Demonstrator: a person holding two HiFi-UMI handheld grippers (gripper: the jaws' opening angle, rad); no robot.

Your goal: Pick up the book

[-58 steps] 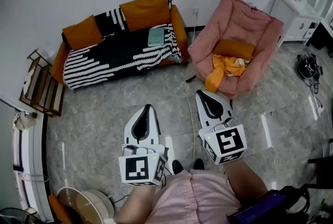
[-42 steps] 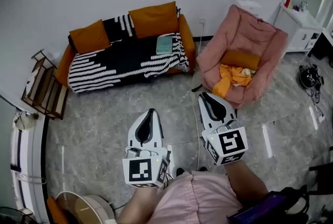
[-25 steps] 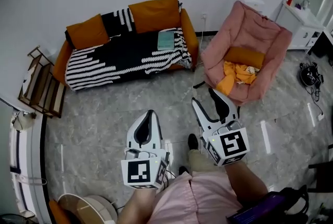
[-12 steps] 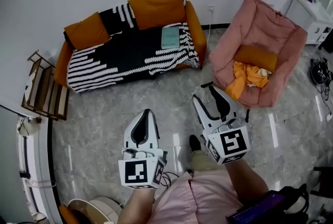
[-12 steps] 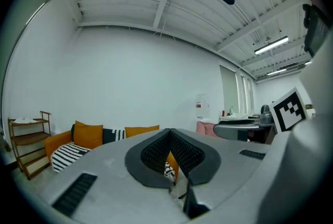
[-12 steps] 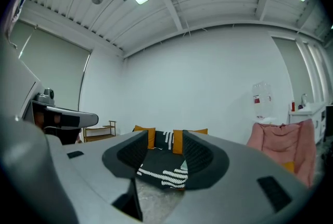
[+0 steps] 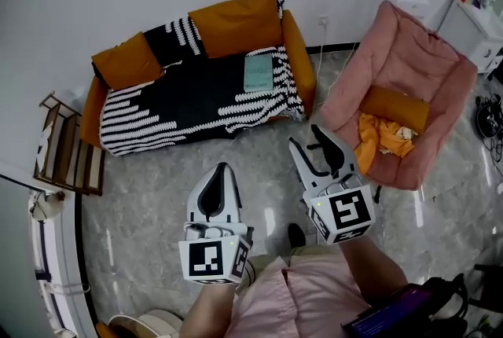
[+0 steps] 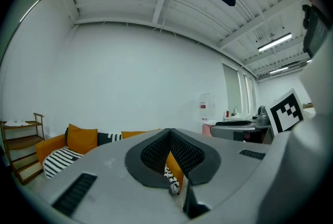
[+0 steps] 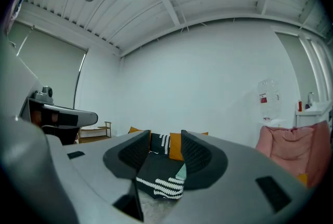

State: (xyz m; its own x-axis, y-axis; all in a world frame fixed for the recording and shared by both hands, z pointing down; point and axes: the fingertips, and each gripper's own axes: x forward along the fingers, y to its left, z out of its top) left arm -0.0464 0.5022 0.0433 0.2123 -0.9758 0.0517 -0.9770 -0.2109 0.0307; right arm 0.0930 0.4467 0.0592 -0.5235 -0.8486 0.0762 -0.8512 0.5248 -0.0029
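Approach step, by the look of it: the pale green book [image 7: 258, 71] is seen lying flat on the black-and-white striped blanket [image 7: 181, 101] of the orange sofa [image 7: 297, 53], well apart from both claws. The left claw [image 7: 222, 169] is held closed and empty, while the right claw [image 7: 306, 137] is parted with nothing gripped. The grey marble floor [image 7: 157, 187] must be crossed next, and the pink armchair [image 7: 424, 69] just right of the path is to be skirted.

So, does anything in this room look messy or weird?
A bit. An orange cloth lies crumpled on the pink armchair, and the striped blanket hangs unevenly over the front edge of the sofa. The book lies flat, nothing odd there.
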